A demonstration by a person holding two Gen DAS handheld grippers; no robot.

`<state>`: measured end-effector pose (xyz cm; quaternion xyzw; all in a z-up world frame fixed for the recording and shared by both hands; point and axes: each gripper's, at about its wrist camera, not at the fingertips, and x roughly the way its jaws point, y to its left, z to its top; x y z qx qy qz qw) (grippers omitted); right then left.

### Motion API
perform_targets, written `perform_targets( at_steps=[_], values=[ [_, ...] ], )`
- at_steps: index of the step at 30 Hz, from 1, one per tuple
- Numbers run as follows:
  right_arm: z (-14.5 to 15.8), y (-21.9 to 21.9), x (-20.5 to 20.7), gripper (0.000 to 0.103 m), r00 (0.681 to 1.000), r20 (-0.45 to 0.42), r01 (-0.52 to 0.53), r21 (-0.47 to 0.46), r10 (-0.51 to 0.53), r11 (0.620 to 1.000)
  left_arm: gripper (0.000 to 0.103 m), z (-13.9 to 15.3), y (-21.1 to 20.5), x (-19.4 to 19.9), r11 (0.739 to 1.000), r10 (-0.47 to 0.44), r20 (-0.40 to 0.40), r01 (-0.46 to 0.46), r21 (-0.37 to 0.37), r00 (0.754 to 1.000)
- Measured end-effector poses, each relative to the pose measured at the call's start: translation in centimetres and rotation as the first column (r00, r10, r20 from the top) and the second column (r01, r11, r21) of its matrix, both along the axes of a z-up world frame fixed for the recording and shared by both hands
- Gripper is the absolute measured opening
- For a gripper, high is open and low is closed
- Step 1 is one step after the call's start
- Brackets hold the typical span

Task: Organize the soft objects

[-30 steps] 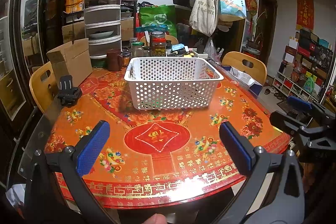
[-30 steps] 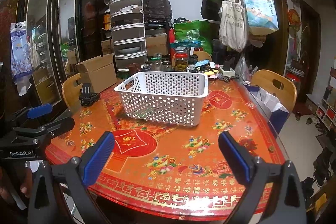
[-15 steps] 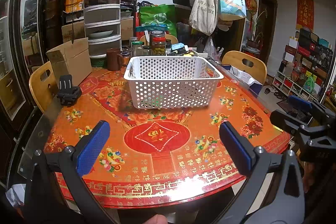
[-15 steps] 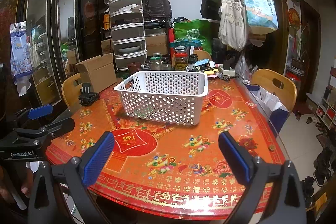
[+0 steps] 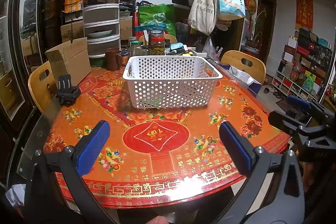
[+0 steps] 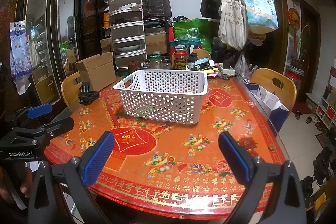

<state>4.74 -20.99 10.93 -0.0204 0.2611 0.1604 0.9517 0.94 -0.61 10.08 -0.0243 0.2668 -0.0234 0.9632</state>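
Observation:
A white perforated plastic basket [image 5: 171, 85] stands near the middle of the round red table [image 5: 157, 152]; it also shows in the right wrist view [image 6: 162, 93]. Something green shows dimly through its holes; I cannot tell what. My left gripper [image 5: 163, 146] is open and empty above the table's near edge, well short of the basket. My right gripper [image 6: 166, 155] is open and empty, also near the front edge. Each gripper shows in the other's view: the right one [image 5: 302, 117] at the right edge, the left one [image 6: 35, 121] at the left edge.
A black clip-like mount [image 5: 67, 91] lies at the table's left. A cardboard box [image 5: 69, 60], a brown mug [image 5: 112, 58], jars [image 5: 157, 43] and stacked containers [image 5: 100, 20] crowd the far side. Wooden chairs [image 5: 244, 64] stand around. A coat rack with bags [image 6: 241, 14] stands behind.
Almost nothing differs; the views shift very slightly and both grippers stay open at the table's near edge.

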Motion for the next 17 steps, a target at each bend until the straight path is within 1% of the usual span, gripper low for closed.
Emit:
perform_targets(
  at_steps=[17],
  values=[
    [-0.46,0.05,0.03,0.099,1.0,-0.007,0.0,-0.004,0.0,1.0,0.103,-0.46,-0.71,-0.37,1.0,-0.008,0.018,0.008,0.004,1.0]
  ],
)
